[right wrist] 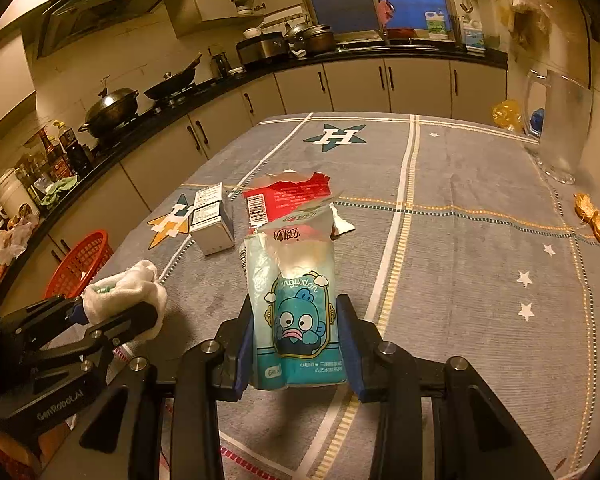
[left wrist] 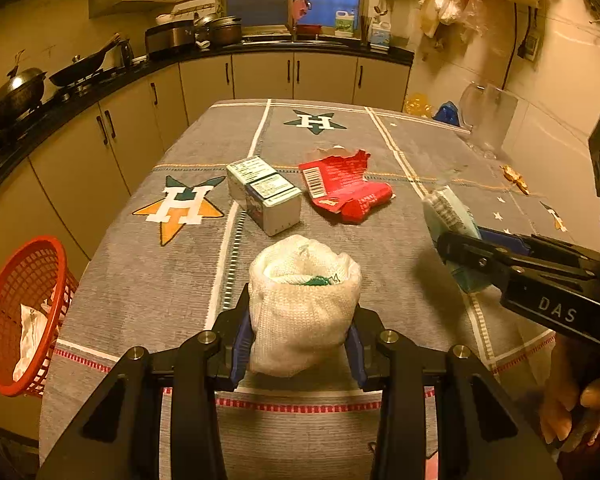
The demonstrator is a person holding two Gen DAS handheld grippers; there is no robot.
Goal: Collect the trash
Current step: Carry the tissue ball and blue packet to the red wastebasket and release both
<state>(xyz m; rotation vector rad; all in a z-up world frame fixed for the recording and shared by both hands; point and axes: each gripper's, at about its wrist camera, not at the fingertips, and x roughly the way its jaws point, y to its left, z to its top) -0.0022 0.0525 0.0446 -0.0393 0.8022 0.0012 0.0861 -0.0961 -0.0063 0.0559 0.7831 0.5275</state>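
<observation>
My left gripper (left wrist: 300, 336) is shut on a crumpled white cloth wad (left wrist: 302, 312) above the table's near edge; it also shows in the right wrist view (right wrist: 124, 296). My right gripper (right wrist: 296, 344) is shut on a torn teal tissue pack with a cartoon face (right wrist: 296, 308), seen from the side in the left wrist view (left wrist: 452, 224). A torn red wrapper (left wrist: 346, 186) and a small white-green carton (left wrist: 264, 196) lie mid-table. A red basket (left wrist: 24, 316) with a white scrap in it stands off the table's left side.
The table has a grey star-patterned cloth (left wrist: 340, 132). A clear glass pitcher (right wrist: 560, 128) stands at the far right edge, with a gold wrapper (right wrist: 590, 212) near it. Kitchen counters with pots (left wrist: 16, 96) run along the left and back.
</observation>
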